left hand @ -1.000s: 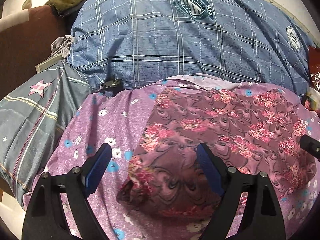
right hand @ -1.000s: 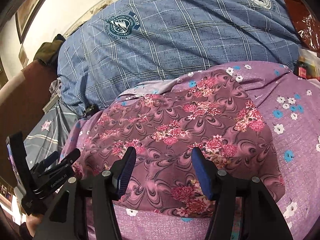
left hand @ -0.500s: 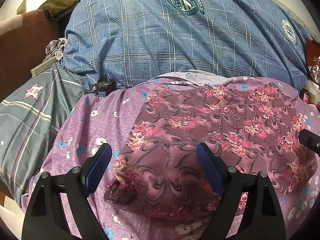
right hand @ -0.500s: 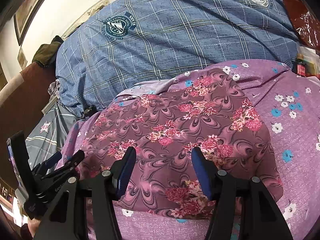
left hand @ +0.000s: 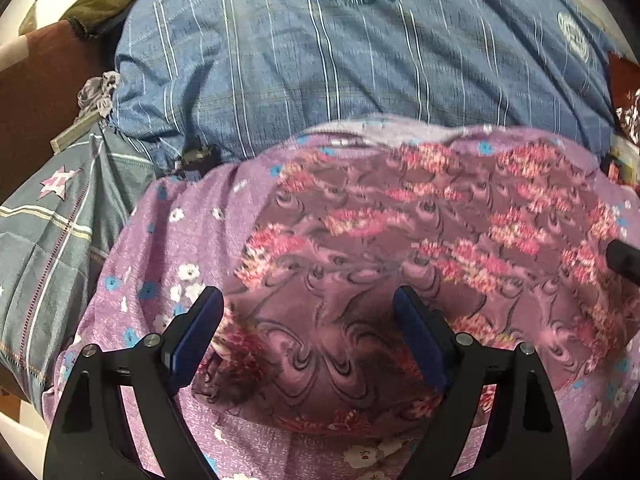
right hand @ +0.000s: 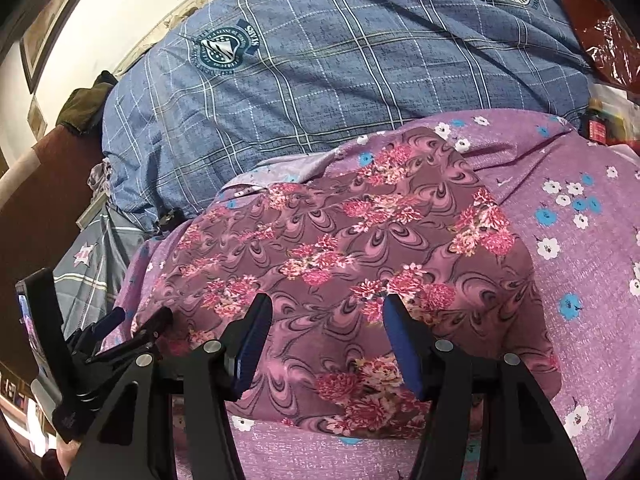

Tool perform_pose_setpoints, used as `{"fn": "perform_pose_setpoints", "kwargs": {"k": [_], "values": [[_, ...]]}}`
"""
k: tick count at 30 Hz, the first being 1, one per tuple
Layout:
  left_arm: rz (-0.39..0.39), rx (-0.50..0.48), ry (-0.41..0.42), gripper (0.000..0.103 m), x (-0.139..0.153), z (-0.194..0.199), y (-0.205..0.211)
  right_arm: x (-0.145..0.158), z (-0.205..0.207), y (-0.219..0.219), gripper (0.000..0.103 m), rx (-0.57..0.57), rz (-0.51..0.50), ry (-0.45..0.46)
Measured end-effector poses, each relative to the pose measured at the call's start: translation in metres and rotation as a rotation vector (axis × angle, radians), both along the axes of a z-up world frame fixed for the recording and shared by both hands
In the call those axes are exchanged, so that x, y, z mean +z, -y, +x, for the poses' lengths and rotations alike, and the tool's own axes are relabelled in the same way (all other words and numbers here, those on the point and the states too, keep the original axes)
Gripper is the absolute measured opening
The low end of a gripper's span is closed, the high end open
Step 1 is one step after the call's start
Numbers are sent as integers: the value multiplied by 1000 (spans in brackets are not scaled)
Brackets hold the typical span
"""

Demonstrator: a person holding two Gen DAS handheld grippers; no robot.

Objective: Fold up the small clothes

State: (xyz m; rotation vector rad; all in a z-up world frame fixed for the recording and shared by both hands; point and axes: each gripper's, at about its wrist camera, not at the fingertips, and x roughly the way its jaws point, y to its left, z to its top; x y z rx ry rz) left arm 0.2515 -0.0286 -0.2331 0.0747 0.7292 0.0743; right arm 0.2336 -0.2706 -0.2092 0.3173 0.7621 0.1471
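We hold both grippers over the cloth (right hand: 352,256), a maroon flowered piece spread flat at the centre of both views on a purple sheet (right hand: 580,264). The left gripper (left hand: 308,320) has its jaws wide apart and empty, poised over the cloth's lower left edge, likely to catch a corner. The right gripper (right hand: 326,332) stands part open near the lower edge, nothing between its pads. A blue checked quilt (right hand: 340,80) fills the upper frame; a starred pillow (left hand: 60,216) lies at left.
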Motion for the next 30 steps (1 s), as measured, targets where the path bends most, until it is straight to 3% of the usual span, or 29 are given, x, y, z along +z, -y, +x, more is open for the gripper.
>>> {"fn": "perform_pose_setpoints", "kwargs": {"k": [10, 30], "values": [[18, -29, 4, 88, -2, -2, 10, -2, 1, -7, 59, -76, -163, -16], [13, -47, 0, 88, -3, -1, 18, -6, 5, -8, 59, -99, -258, -38]]}}
